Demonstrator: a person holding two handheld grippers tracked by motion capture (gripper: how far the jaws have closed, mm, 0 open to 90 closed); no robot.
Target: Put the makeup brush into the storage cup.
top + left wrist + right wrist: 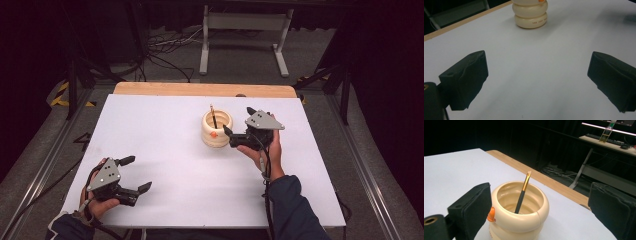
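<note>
Far left of the high view: left gripper low on the white table, held in a hand near the near-left corner, jaws spread wide with nothing between them. Seen along its own jaws in the left gripper view: two black pads well apart over bare white surface, not touching anything, with the cream holder farther off at the top of the picture.

Toward the middle of the table, slightly right of centre and nearer the far wooden edge: cream ribbed brush holder, upright, shaped like stacked rings, a small orange mark on its near side. Inside it, a slim paintbrush with dark handle and gold ferrule, leaning against the rim, bristle end up. In the right gripper view, holder close below, brush standing tilted in the well, tip just above the rim.

Just right of the holder: right gripper in the person's right hand, pointed left at the holder, jaws open wide and gripping nothing. In its own view, left pad just beside the holder's outer wall by the orange mark, right pad well clear over the table edge; brush free of both pads.

Farther right: dark sleeve coming in from the bottom edge.
</note>
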